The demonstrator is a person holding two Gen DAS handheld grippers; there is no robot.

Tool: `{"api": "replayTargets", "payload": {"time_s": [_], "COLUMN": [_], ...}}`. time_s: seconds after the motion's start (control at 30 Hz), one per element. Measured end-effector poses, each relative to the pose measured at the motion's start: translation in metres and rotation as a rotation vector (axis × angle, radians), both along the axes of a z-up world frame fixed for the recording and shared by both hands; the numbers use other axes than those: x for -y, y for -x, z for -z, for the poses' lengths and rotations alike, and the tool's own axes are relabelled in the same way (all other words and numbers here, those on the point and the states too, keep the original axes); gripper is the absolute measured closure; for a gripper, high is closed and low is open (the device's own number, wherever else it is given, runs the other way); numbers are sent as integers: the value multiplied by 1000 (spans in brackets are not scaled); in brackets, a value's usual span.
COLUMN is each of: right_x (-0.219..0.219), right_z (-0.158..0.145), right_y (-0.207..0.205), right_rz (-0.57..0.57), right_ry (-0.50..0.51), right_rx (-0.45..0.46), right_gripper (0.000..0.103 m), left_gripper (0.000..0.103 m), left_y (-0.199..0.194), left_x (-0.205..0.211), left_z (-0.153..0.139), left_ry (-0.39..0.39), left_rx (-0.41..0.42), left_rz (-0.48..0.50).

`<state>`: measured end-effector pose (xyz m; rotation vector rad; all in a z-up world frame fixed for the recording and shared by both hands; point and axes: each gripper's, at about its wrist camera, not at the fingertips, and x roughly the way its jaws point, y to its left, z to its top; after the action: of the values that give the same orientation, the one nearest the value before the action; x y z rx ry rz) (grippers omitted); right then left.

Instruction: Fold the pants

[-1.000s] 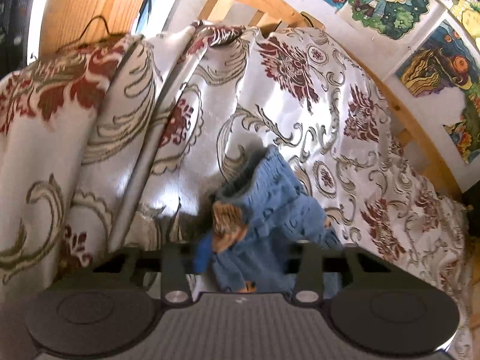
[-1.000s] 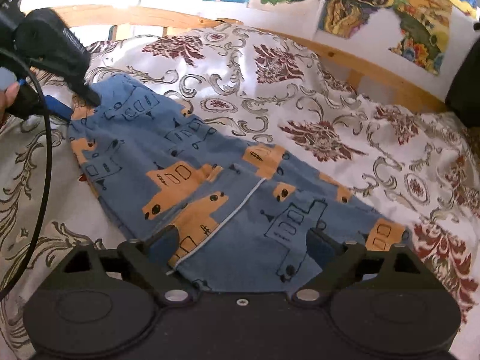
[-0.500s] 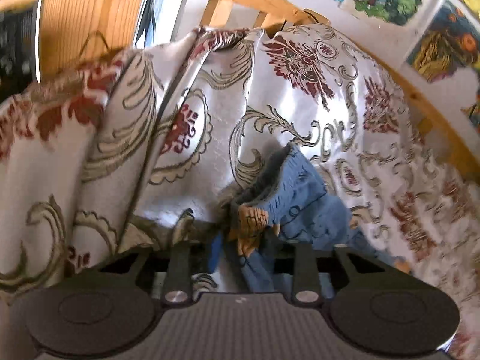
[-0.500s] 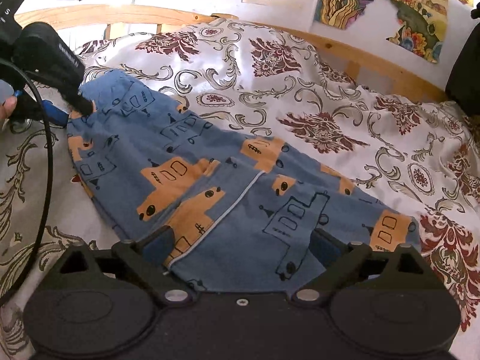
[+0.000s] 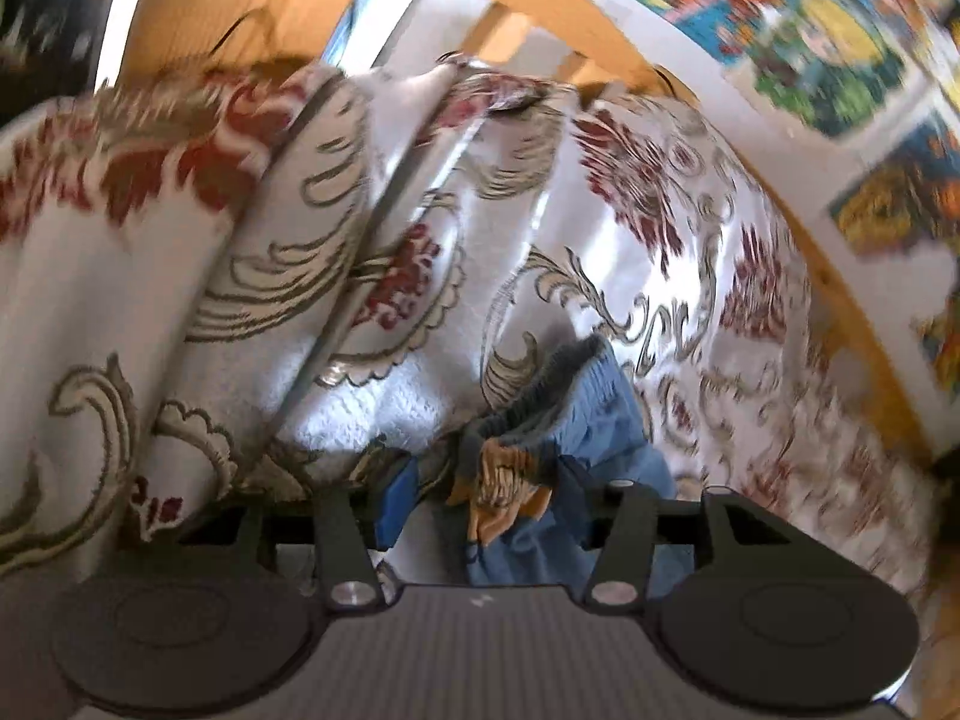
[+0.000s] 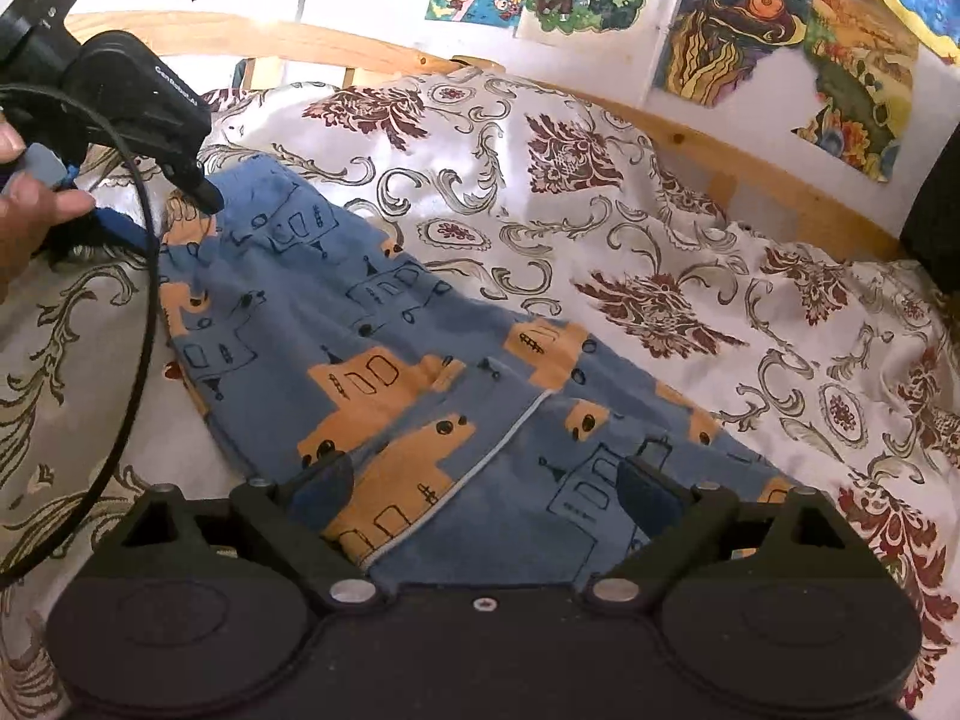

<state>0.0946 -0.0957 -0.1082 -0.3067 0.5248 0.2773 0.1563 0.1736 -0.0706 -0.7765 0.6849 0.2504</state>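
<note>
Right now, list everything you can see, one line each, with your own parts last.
pants: one, blue with orange print, spread on the bedspread.
bedspread: one, white with maroon and grey scrolls, covering the bed.
bed frame: one, light wood, behind the bedspread.
posters: several, multicoloured, on the white wall.
hand: one, far left, holding the left hand-held gripper.
left hand-held gripper: black, open around the bunched far end of the pants.
right hand-held gripper: black, open over the near end of the pants.
</note>
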Motion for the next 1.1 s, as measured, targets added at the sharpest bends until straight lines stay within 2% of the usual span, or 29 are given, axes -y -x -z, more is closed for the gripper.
{"api": "replayTargets", "payload": {"time_s": [0.07, 0.17, 0.27, 0.3, 0.43, 0.57, 0.8, 1.1], "right_x": [0, 0, -1, -1, -1, 0, 2, 13], "right_z": [1, 1, 2, 2, 3, 4, 1, -15], "right_y": [1, 0, 1, 1, 0, -1, -3, -6], "right_rz": [0, 0, 2, 2, 0, -2, -4, 8], "right_ry": [1, -1, -5, -5, -6, -9, -33, -93], "right_rx": [2, 0, -2, -2, -3, -3, -1, 5], "right_gripper": [8, 8, 8, 8, 8, 8, 8, 9], "left_gripper": [47, 49, 63, 71, 80, 83, 85, 85], "left_y": [-2, -5, -7, -8, -12, -12, -3, 25], "left_x": [-3, -1, 1, 1, 5, 21, 47, 103], "left_z": [3, 3, 3, 3, 0, -8, -29, -63], "left_ry": [19, 0, -15, -16, -43, -152, -301, -545], "left_rx": [0, -11, -16, -14, -23, -23, 54, 210], "left_rz": [1, 10, 27, 35, 54, 87, 144, 302]}}
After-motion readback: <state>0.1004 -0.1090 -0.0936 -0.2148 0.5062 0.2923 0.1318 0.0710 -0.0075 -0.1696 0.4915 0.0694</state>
